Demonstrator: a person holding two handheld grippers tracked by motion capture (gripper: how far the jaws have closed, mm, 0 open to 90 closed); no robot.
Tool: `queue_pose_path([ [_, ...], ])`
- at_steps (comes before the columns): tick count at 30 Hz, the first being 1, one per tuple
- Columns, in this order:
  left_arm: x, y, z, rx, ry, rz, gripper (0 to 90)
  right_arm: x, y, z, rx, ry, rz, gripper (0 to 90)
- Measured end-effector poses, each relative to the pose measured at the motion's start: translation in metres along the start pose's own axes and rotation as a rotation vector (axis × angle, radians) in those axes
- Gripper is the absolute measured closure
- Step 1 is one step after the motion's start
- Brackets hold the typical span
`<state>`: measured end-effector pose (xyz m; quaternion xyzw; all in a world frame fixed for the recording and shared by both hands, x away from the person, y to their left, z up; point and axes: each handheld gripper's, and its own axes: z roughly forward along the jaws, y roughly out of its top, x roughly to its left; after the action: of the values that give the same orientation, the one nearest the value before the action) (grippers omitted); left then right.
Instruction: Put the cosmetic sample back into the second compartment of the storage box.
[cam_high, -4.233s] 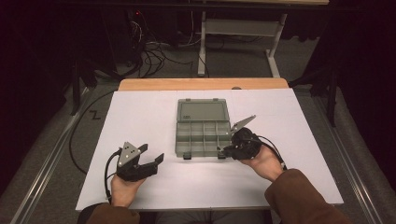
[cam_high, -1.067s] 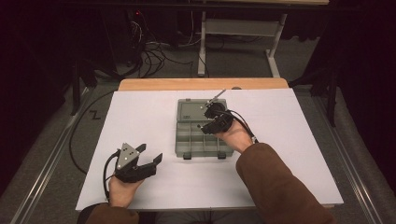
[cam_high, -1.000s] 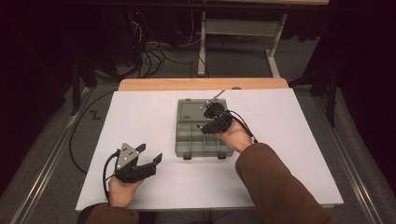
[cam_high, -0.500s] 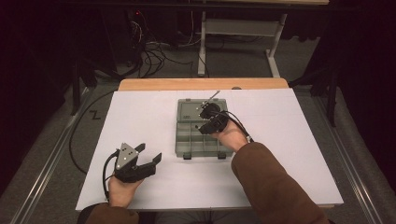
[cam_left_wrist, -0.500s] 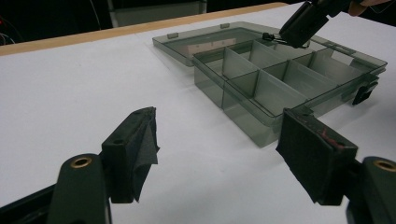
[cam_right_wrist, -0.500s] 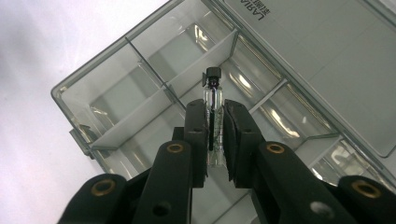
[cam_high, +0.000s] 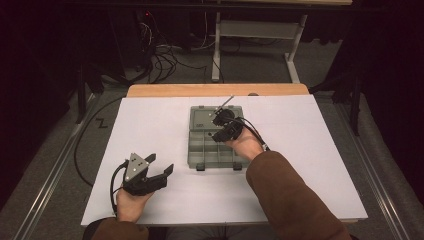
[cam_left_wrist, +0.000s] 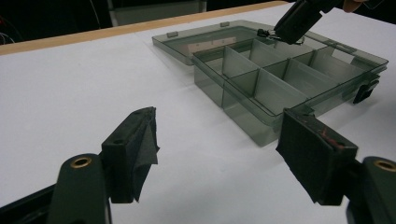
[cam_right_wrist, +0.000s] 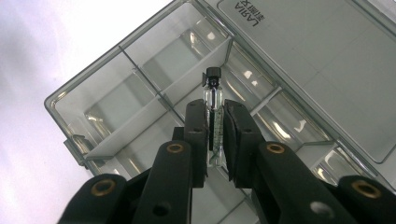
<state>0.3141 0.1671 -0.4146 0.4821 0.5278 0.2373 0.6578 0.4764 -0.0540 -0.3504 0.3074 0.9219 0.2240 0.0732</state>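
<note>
Over the organizer box (cam_high: 205, 145), the right gripper (cam_right_wrist: 214, 122) reaches forward, clamping a vial (cam_right_wrist: 213, 105).

In front of you lay a white table surface (cam_high: 150, 125), with a wooden strip (cam_high: 165, 90) along its far edge. Beyond it, a tangle of black cables (cam_high: 160, 52) sat on the grey floor (cam_high: 260, 70), beside the white legs of a metal frame (cam_high: 295, 62). The surroundings were dark.
</note>
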Motion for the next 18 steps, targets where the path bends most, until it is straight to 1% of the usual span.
queue_pose_path([
  [2,0.000,0.000,0.000,-0.001,0.001,-0.008,28.8,0.001,0.001,0.001,0.001,-0.002,0.008,82.0],
  [3,0.000,0.000,0.000,-0.001,0.000,-0.007,28.8,0.001,0.002,0.001,0.005,-0.003,-0.002,82.0],
  [4,-0.001,0.000,0.000,0.002,-0.002,-0.004,28.8,0.002,0.003,0.001,0.010,-0.004,0.010,81.9],
  [5,-0.001,0.000,0.000,0.002,-0.004,-0.006,28.8,0.002,0.003,0.003,0.004,-0.003,-0.001,81.9],
  [7,0.000,0.000,0.000,0.003,-0.004,-0.008,28.8,0.003,0.004,0.004,0.005,-0.006,-0.009,81.9],
  [8,0.000,0.000,0.000,0.002,-0.002,-0.006,28.8,0.003,0.005,0.005,0.015,-0.007,-0.007,81.9],
  [9,-0.001,-0.001,0.000,0.001,0.001,0.007,28.8,0.004,0.005,0.006,0.019,-0.010,0.005,81.8],
  [10,-0.001,-0.001,0.000,0.001,0.002,0.018,29.0,0.004,0.006,0.007,0.026,-0.016,-0.001,81.8],
  [11,-0.002,-0.002,0.000,0.004,-0.001,0.018,29.0,0.004,0.006,0.009,0.029,-0.025,-0.010,81.6],
  [12,-0.002,-0.002,0.000,0.006,-0.003,0.014,29.0,0.005,0.006,0.010,0.038,-0.023,-0.001,81.6],
  [13,-0.002,-0.001,0.000,0.008,-0.003,0.010,29.1,0.004,0.006,0.012,0.033,-0.024,-0.010,81.6],
  [15,-0.001,0.000,0.000,0.004,-0.003,0.000,29.0,0.004,0.007,0.014,0.035,-0.027,-0.009,81.4],
  [16,-0.001,0.000,0.000,0.003,-0.003,-0.005,29.0,0.004,0.007,0.014,0.033,-0.027,0.006,80.7],
  [18,-0.001,0.000,0.000,0.003,-0.002,-0.002,29.0,0.003,0.006,0.014,0.020,-0.030,0.001,77.4],
])
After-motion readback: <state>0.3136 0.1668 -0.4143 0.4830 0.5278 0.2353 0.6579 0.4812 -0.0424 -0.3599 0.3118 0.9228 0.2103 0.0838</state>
